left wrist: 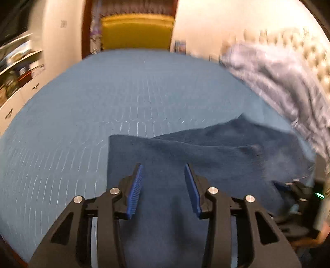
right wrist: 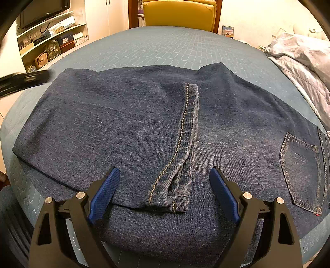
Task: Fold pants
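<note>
Directly below both cameras, a pair of dark blue denim pants (right wrist: 127,127) lies on the bed, folded over so that the stitched leg hem (right wrist: 181,148) rests across the seat panel; the back pocket (right wrist: 301,171) shows toward the right edge. Beneath them, a blue quilted bedspread (right wrist: 165,47) covers the bed. A crumpled grey-lilac duvet (right wrist: 305,55) is heaped at the right side, near but apart from the denim. A yellow upholstered chair (right wrist: 179,14) stands beyond the far edge. Cream wall shelves (right wrist: 51,35) carry boxes and bags at left. Right gripper (right wrist: 165,191): jaws spread wide, blue pads flanking the hem end, nothing held. Left gripper (left wrist: 164,187): jaws likewise apart over the denim, gripping nothing; that view is motion-blurred.
</note>
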